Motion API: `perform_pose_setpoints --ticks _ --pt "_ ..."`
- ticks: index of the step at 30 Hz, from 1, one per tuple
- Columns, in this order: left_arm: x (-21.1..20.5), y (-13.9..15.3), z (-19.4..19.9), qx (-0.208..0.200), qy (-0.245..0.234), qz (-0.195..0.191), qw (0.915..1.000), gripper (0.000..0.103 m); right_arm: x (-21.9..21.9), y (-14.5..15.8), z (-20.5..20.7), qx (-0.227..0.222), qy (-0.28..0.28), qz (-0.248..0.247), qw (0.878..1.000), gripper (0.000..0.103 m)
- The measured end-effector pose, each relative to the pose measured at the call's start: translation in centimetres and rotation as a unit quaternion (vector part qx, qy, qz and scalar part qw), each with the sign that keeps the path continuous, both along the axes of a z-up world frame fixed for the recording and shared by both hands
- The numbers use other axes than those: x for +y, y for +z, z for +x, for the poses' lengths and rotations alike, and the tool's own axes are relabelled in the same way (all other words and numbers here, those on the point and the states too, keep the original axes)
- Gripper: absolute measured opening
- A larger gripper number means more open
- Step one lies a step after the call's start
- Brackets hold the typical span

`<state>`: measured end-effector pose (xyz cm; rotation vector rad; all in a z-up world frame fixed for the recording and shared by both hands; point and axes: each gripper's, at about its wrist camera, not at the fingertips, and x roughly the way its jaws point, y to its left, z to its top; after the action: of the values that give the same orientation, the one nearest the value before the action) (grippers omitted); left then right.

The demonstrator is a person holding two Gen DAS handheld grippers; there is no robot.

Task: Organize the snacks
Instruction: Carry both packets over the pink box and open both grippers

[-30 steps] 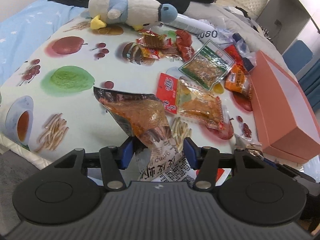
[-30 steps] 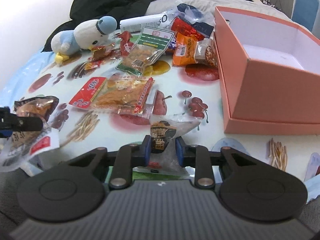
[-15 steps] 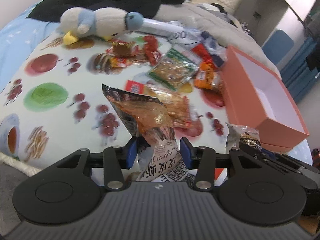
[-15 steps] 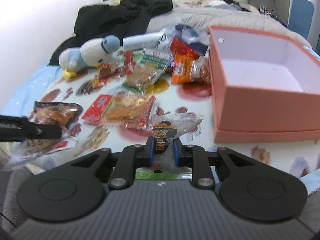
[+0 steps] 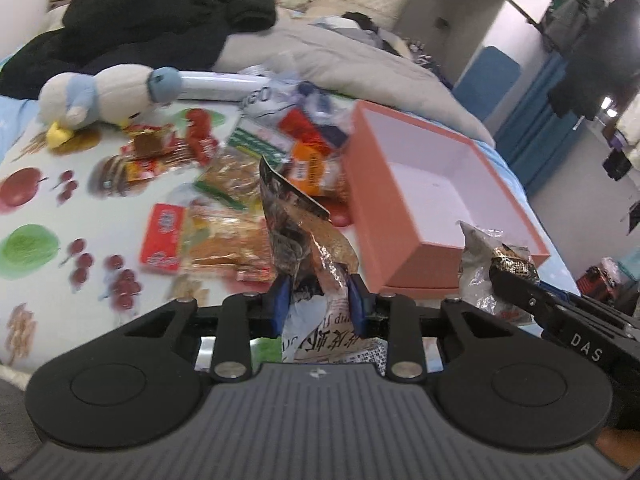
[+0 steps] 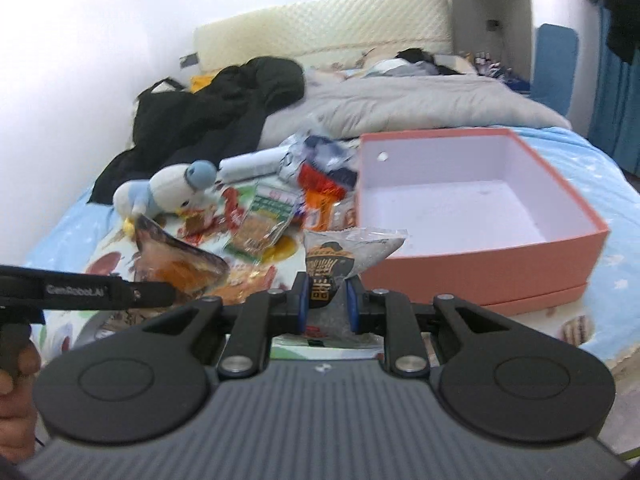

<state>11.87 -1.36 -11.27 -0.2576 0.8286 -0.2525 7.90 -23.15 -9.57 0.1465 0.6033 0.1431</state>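
While the left gripper point(image 5: 318, 300), whose jaws have just been closing, pinches the crumpled brown shrimp snack bag point(image 5: 304, 232) upright, the open pink box point(image 5: 424, 184) lies ahead and to its right, long side running away. From the right wrist, the right gripper point(image 6: 328, 304) is clamped on a clear grain snack packet point(image 6: 344, 252); the box sits just ahead-right, nearer this hand.

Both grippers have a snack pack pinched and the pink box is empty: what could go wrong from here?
1. The left gripper pinches the long brown pack near its bottom end, jaws just closing; it may flop or slip.
2. The right gripper and its grey pack sit close by; both heading for the pink box could collide.
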Motion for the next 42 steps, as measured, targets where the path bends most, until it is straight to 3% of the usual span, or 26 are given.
perform_pose_setpoints --ticks 7,18,32,42 --pt "-2.9 -1.8 1.0 0.016 -0.017 -0.003 0.9997 0.030 -2.9 -0.7 -0.4 0.013 -0.030 0.006 0.999 0.023" --pt "-6.1 2.0 2.7 -0.017 -0.050 0.000 0.9986 0.029 -5.3 -0.4 0.0 0.013 -0.044 0.018 0.999 0.023" --pt "-14.9 5.4 12.8 -0.033 -0.111 -0.007 0.9933 0.030 -10.3 2.4 6.6 -0.005 -0.064 0.021 0.998 0.023" --pt "-20.1 1.4 21.5 0.006 -0.131 0.012 0.9914 0.030 -13.9 -0.2 13.6 0.023 -0.066 0.022 0.997 0.023"
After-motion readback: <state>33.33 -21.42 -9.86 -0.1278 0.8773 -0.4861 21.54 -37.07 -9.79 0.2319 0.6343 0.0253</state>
